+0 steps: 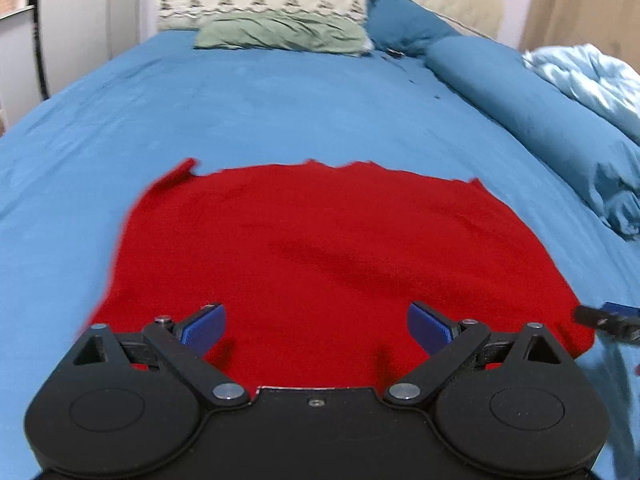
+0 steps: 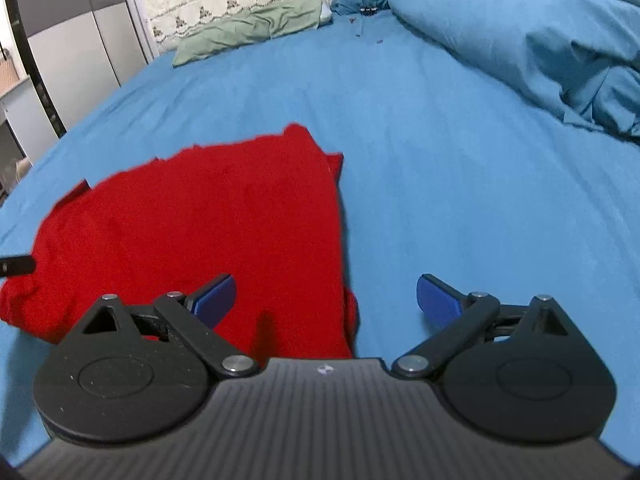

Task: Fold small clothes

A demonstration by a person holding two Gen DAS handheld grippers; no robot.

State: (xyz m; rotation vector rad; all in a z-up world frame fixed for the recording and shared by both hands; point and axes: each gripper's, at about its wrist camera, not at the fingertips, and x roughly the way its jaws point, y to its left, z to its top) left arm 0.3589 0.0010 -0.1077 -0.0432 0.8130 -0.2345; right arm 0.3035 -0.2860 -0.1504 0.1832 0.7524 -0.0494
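Bedroom, with one bed under a blue sheet (image 1: 280, 112) filling both views. One red garment (image 1: 312, 256) spread flat on the sheet toward the near edge of the bed, roughly midway between the left and right edges, its far hem uneven and one small flap turned up at the far left corner. Two grippers. Left gripper (image 1: 316, 330) low over the near edge of the garment, jaws spread wide, nothing between the blue pads (image 1: 204, 330), red cloth showing in the gap. Right gripper (image 2: 326, 302) at the garment's right edge, jaws likewise spread wide and holding nothing, left pad over red cloth, right pad over bare sheet; seen from the left wrist camera as a dark blurred tip just beside the garment's near right corner. Whether either gripper touches the cloth: cannot tell. At the head of the bed, three pillows counted: one green pillow (image 1: 280, 34) lying flat, one cream quilted pillow (image 1: 260, 0) with a row of small embroidered figures upright behind it, one blue pillow (image 1: 404, 26) just to its right. Along the right edge of the bed, one blue duvet (image 1: 532, 120) rolled and bunched, with one pale blue blanket (image 1: 588, 80) crumpled beyond it. Past the left edge, grey and white wardrobe doors (image 2: 72, 32). No containers in view.
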